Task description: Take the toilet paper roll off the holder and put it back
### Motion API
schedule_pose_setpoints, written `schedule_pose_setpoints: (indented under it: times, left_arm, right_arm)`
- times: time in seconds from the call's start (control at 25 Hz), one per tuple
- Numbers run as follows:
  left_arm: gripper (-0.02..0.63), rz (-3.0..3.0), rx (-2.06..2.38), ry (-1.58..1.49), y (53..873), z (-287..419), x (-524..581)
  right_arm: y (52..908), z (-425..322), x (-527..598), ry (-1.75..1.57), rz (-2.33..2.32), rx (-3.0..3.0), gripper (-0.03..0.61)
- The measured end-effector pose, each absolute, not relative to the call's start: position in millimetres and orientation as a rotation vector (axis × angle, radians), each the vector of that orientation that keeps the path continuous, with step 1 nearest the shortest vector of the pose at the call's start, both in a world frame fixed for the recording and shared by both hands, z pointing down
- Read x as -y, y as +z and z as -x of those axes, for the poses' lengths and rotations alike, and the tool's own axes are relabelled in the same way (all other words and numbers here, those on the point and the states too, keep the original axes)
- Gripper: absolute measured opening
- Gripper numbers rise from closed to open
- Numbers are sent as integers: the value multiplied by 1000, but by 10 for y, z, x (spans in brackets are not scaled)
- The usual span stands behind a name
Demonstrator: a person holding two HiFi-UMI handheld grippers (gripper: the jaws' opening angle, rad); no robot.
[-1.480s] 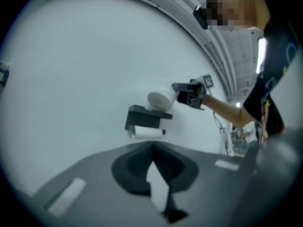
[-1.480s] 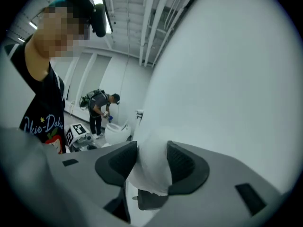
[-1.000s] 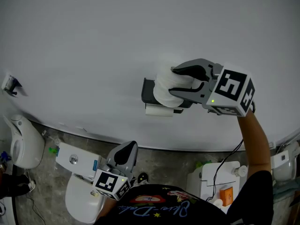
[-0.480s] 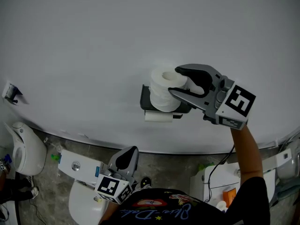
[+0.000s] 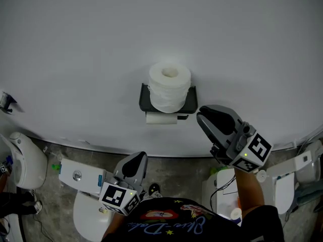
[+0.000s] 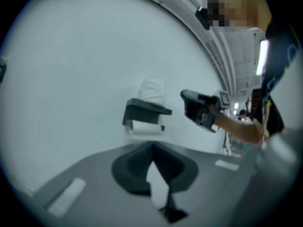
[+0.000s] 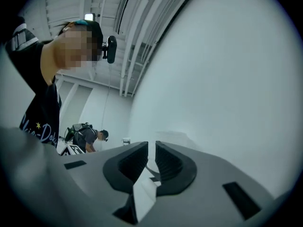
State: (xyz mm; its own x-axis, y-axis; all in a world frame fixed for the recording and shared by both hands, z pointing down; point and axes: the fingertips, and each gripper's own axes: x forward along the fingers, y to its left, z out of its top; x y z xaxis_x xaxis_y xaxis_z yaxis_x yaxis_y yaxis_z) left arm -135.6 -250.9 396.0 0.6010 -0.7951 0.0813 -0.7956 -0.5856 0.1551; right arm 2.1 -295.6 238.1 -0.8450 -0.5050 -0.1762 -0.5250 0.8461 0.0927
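White roll [image 5: 170,86] upright atop holder [image 5: 144,101] | your right fingers [image 5: 218,123] just closing, slim gap, empty | left fingers [image 5: 133,167] together

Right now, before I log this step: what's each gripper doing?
Left gripper: shut, empty.
Right gripper: empty; its jaws have just been closing, with a narrow gap left between them.

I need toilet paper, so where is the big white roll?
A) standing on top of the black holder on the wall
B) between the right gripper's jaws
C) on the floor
A: the toilet paper roll stands upright on the black holder. The right gripper is off to the side, and its jaws have just been closing with nothing between them.
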Motion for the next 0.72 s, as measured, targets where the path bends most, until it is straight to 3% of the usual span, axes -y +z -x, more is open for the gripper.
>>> schedule_pose_setpoints:
  times: [0.36,0.72]
  left_arm:
    - [-3,-2673,1270,26,3994,1184,2469]
    - [-3,-2675,1255,34,4012,1105,2433]
  right_arm:
    - [3124,-15,2681,-51,908,-2827,17]
    - [3579,-95,2552,-160,1009,-2846,15]
